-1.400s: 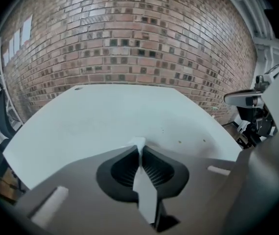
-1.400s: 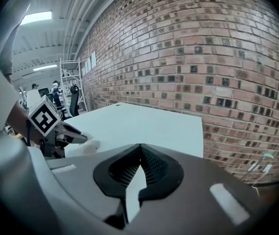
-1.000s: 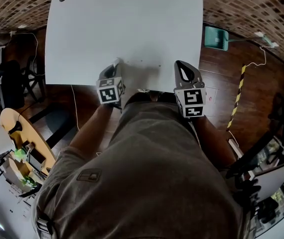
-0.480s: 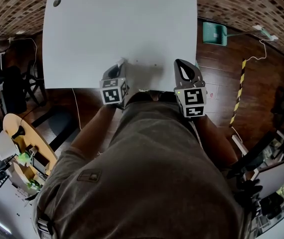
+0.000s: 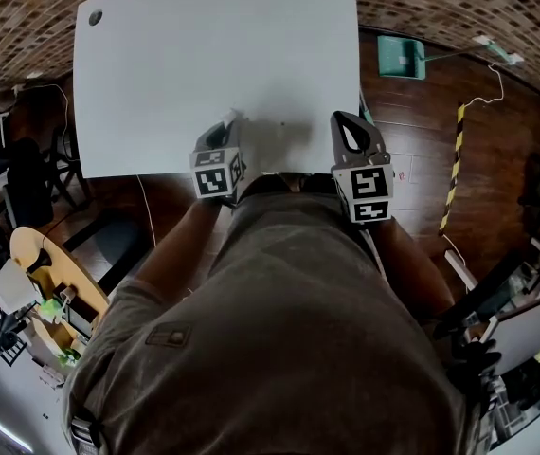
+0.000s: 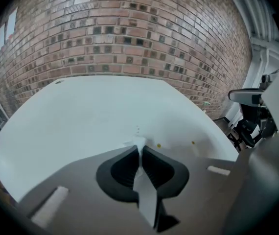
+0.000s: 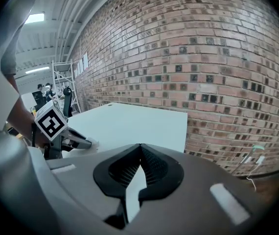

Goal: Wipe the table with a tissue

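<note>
While thin white tissue (image 6: 138, 143) is clamped by left gripper (image 6: 140, 150) | right gripper (image 7: 140, 147) jaws pressed together, empty | smooth rectangular table (image 5: 204, 64) underneath

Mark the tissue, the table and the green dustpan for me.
tissue (image 6: 139, 142), left gripper view, white tuft poking forward
table (image 5: 213, 64), head view, bare middle of its top
green dustpan (image 5: 402, 57), head view, its pan

table (image 5: 156, 83): white | dark round hole (image 5: 95, 17): far-left corner | specks (image 6: 159, 144): near edge
</note>
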Action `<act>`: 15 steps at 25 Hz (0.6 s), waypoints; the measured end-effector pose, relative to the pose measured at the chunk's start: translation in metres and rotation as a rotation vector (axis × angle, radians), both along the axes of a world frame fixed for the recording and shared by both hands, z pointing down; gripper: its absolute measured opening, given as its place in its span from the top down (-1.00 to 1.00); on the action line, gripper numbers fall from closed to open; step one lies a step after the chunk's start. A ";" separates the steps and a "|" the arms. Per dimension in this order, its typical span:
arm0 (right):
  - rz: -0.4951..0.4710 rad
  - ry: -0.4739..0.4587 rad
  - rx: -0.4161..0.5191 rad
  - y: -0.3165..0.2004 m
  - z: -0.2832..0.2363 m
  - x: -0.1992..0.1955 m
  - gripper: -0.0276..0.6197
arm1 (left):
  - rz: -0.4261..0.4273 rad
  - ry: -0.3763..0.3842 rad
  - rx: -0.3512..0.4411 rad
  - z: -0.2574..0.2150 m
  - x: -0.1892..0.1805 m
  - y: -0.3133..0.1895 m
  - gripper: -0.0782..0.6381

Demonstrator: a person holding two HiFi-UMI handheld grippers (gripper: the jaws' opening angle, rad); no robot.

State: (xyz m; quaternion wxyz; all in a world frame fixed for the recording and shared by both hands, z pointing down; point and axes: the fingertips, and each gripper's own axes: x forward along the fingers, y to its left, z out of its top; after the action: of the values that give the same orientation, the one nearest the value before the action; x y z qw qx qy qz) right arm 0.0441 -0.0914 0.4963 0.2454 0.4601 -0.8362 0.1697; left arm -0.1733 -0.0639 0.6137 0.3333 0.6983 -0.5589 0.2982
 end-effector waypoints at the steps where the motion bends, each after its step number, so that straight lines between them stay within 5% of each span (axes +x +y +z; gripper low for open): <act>1: -0.001 0.000 0.000 -0.001 0.000 0.001 0.87 | -0.001 -0.003 -0.001 0.000 0.000 0.000 0.72; 15: -0.031 -0.008 0.013 -0.001 -0.004 -0.013 0.87 | -0.097 -0.036 0.004 -0.001 -0.041 0.006 0.72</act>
State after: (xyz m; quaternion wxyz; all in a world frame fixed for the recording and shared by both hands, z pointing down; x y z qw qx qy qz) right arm 0.0311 -0.0923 0.4925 0.2415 0.4481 -0.8453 0.1624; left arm -0.2140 -0.0578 0.6127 0.3359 0.6655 -0.5987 0.2930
